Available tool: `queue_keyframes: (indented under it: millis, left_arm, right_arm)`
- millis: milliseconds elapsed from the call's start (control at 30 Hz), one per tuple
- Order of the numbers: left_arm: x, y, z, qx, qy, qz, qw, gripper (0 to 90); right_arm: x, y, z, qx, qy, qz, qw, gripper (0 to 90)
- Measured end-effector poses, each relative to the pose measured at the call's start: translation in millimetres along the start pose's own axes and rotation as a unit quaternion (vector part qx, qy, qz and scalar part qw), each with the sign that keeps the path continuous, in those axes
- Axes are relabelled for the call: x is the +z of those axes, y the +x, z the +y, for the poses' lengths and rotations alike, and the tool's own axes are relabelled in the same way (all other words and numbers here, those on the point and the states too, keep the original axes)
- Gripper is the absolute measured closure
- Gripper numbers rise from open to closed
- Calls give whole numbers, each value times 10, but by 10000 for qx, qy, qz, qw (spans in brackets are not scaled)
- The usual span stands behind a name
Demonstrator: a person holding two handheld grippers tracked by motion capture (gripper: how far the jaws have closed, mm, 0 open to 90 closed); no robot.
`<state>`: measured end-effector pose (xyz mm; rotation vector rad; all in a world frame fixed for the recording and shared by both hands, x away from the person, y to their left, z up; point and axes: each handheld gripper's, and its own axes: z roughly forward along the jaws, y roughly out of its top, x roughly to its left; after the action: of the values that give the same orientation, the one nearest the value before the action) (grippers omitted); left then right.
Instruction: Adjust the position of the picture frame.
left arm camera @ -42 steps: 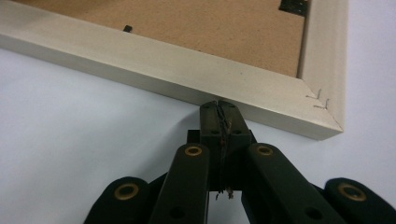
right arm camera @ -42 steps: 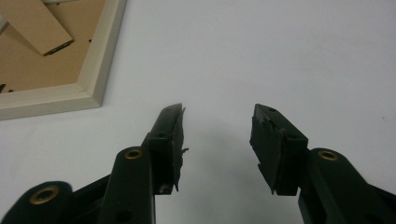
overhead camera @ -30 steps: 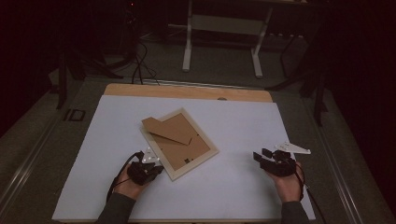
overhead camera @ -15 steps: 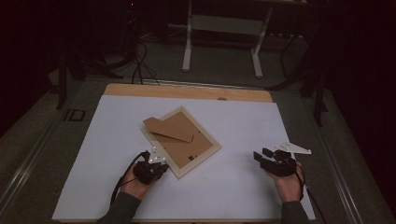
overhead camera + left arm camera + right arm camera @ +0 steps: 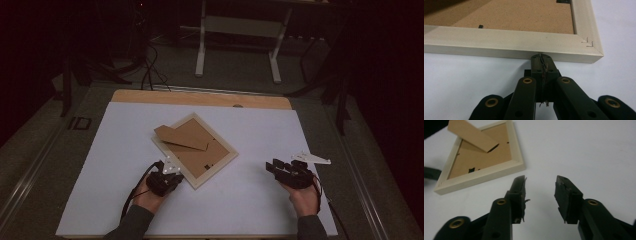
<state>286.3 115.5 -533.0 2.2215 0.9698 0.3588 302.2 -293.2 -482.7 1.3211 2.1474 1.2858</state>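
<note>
A pale wooden picture frame (image 5: 222,159) lies face down on the white sheet, its brown backing up. A cardboard stand flap (image 5: 181,138) rests across that backing. My left gripper (image 5: 176,174) is shut with nothing in it. Its tips (image 5: 541,57) press against the frame's (image 5: 506,43) near edge, close to a corner. My right gripper (image 5: 270,167) rests well right of the frame, pointing left. In the right gripper view its jaws (image 5: 541,181) stand apart over bare sheet, short of the frame (image 5: 486,173) and the flap (image 5: 471,135). They have just been closing, with nothing between them.
The white sheet (image 5: 260,135) covers a wooden table whose far edge (image 5: 200,97) shows bare. Beyond it stand metal table legs (image 5: 202,40), with cables (image 5: 147,65) on the dark floor. A strip runs along each side of the table.
My left gripper has edged slightly right, up to the frame's near edge. The right hand stays where it was.
</note>
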Motion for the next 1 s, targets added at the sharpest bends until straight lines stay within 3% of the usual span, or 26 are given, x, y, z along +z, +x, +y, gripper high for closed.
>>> queue_keyframes:
  millis: [100,233,400,633,700,767,833,1000]
  left_arm:
    - [12,-32,30,122,56,102,9999,900]
    - [45,-47,69,162,77,81,9998,900]
    - [70,-74,96,232,79,115,9996,900]
    - [90,-64,125,150,100,29,9998,900]
    - [109,-74,153,165,122,37,9998,900]
    - [123,-83,171,181,131,40,9997,900]
    - [174,-113,227,187,132,-13,9997,900]
    - [224,-125,274,181,101,-98,9997,900]
  right_arm:
    - [73,152,24,-212,70,125,9997,707]
    - [144,239,27,-332,110,206,9992,758]
    - [377,553,51,-611,236,443,9969,860]
    - [511,807,177,-833,121,640,9944,900]
    - [592,908,202,-755,86,819,9937,900]
    - [592,908,202,-755,86,819,9937,900]
    - [718,1027,220,-831,174,868,9926,900]
    - [893,1153,210,-874,329,923,9913,900]
